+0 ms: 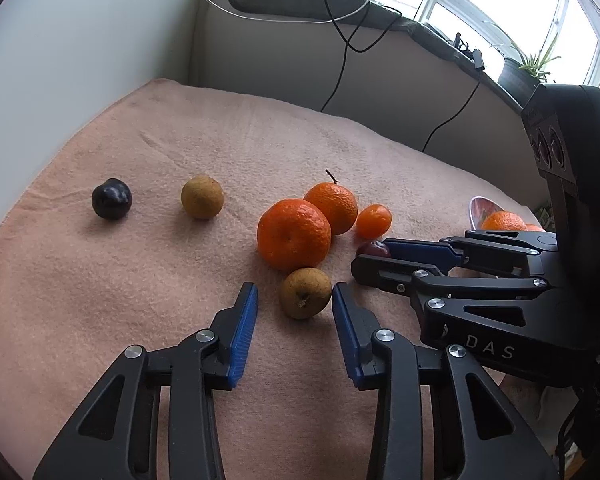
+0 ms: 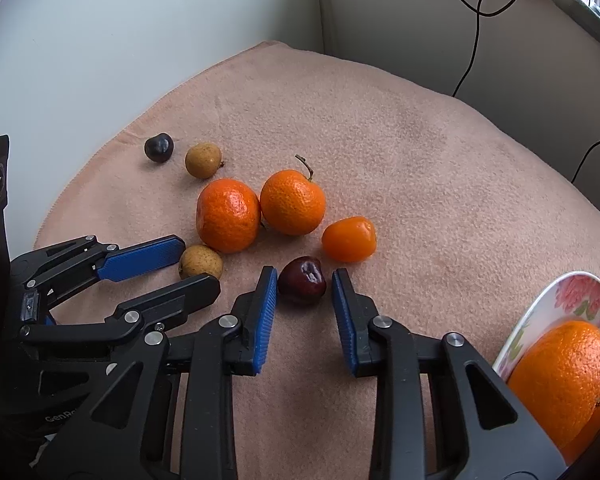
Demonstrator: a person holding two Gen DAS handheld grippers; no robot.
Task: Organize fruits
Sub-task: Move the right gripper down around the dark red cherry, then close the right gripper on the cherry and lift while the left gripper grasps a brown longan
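The bench is covered by a pink cloth [image 2: 420,168] with a matt, napped, slightly fuzzy surface. Left of the cloth's centre, two mandarins [image 2: 228,216] show glossy, dimpled peel; the kumquat [image 2: 349,239] just right of them looks smoother with a waxy sheen. The red cherry [image 2: 302,280] and the dark cherry [image 2: 159,147] at the cloth's far left edge have smooth, glossy skins. Two longans [image 1: 306,293] have dull, rough, speckled rinds. Each gripper [image 2: 304,304] is matt black plastic with bright metal pivot pins; its pads [image 2: 266,312] are blue and finely ribbed. At the cloth's right edge, the bowl [image 2: 540,312] is glossy, glazed and flower-printed.
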